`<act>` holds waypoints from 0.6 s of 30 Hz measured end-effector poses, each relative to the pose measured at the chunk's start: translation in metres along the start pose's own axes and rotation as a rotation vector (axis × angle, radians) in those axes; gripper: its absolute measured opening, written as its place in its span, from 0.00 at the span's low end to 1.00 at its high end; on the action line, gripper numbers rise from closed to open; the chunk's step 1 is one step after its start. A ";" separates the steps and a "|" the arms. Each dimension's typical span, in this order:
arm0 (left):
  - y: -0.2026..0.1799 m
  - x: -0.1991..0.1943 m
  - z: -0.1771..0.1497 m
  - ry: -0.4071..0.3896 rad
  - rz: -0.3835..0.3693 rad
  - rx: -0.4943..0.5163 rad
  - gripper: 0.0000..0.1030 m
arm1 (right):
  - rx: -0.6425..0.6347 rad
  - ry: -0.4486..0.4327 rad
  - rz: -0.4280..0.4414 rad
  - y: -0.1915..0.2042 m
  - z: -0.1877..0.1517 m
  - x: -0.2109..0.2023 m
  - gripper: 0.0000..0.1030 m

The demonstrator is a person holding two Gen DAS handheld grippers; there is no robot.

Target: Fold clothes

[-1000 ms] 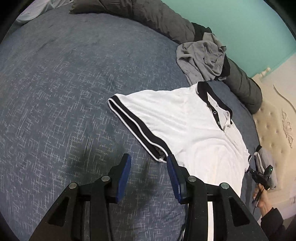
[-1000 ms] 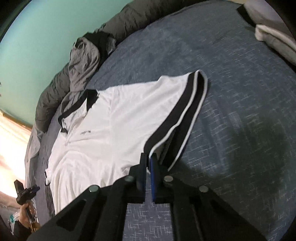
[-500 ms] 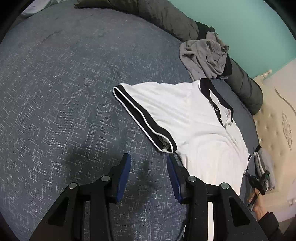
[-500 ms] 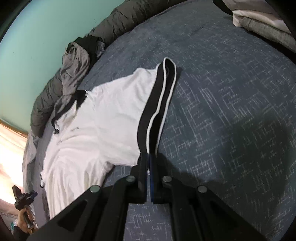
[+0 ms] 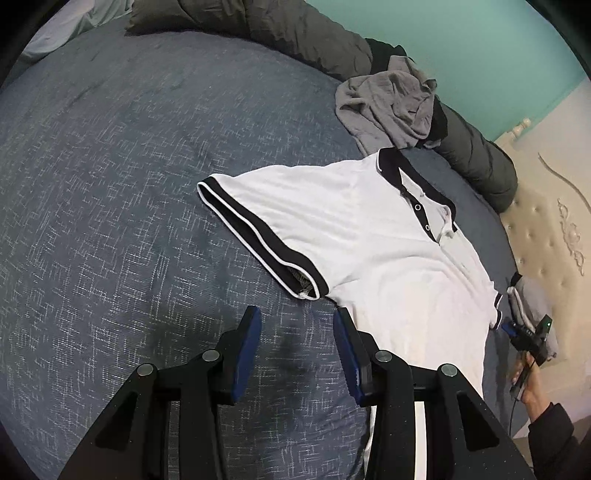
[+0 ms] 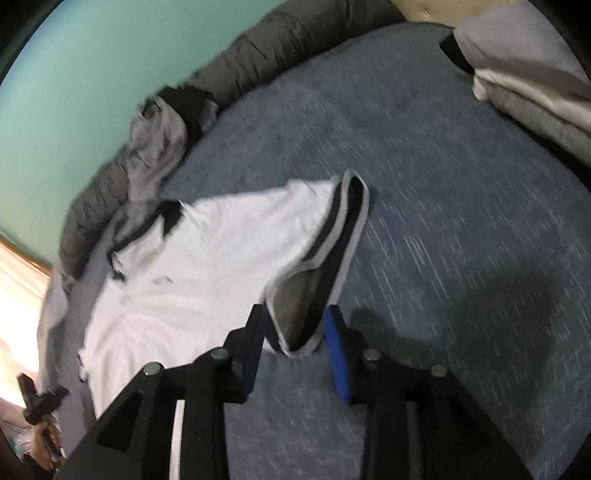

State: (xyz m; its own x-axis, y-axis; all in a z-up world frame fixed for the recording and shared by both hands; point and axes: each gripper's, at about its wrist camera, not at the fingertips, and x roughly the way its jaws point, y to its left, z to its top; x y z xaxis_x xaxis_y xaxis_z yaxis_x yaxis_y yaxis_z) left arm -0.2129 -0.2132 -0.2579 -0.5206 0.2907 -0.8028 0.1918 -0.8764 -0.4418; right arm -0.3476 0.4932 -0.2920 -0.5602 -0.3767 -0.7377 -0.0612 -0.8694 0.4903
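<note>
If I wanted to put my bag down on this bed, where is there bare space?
The widest bare stretch of the blue bedspread lies beyond the white polo shirt's striped sleeve, reaching to the dark rolled duvet. It is crowded by the crumpled grey garment near the collar, and by the folded pile at the far edge.

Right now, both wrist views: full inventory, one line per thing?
polo shirt: 1, white with black collar and cuffs, spread flat mid-bed
sleeve cuff: 1, black and white, between the right gripper's opening jaws
crumpled garment: 1, grey, beyond the collar
quilt: 1, dark grey, rolled along the bed's far edge
folded clothes: 1 stack, pale and grey, far corner
bed cover: 1, blue-grey
headboard: 1, cream, tufted
left gripper: black with blue pads, open, nothing between
right gripper: same build
</note>
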 end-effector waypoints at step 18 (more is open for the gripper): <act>0.003 0.010 -0.005 0.013 -0.015 -0.018 0.45 | -0.009 0.015 -0.015 -0.008 0.005 0.013 0.01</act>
State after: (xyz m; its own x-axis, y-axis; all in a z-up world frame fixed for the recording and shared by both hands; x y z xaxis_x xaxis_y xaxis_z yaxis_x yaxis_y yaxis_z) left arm -0.2134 -0.2109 -0.2689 -0.5131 0.3090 -0.8008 0.1986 -0.8649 -0.4610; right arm -0.3585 0.4969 -0.3028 -0.5468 -0.3684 -0.7519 -0.0619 -0.8778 0.4751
